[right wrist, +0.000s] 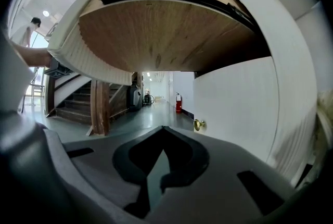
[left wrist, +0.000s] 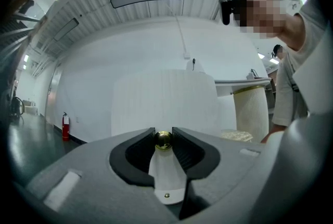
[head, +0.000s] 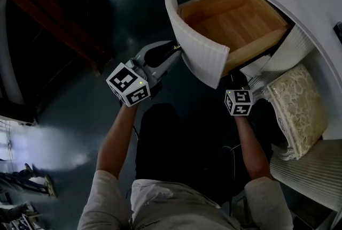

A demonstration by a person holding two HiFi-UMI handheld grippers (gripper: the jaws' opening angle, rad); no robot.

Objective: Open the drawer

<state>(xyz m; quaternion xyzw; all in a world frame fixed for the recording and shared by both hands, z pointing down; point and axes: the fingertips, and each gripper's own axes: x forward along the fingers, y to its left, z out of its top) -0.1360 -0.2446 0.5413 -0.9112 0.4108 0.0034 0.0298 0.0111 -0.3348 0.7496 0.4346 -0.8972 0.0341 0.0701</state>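
Observation:
The drawer (head: 235, 20) stands pulled out of the white curved cabinet, its wooden inside bare. Its white ribbed front (head: 197, 47) faces me. My left gripper (head: 177, 48) points level at that front and is shut on the small brass knob (left wrist: 163, 139), which sits pinched between the black pads (left wrist: 182, 147). The front panel (left wrist: 164, 103) fills the left gripper view behind it. My right gripper (head: 239, 83) hangs lower, under the drawer's right corner. In the right gripper view its tips (right wrist: 164, 129) meet with nothing between them, beneath the drawer's wooden underside (right wrist: 166, 35).
A second brass knob (right wrist: 198, 124) sits on the white panel below the drawer. A cream patterned cushion (head: 296, 108) lies at the right beside ribbed white panels. A wooden staircase (right wrist: 99, 98) and dark glossy floor (head: 80, 116) lie to the left. A red fire extinguisher (left wrist: 65, 125) stands by the far wall.

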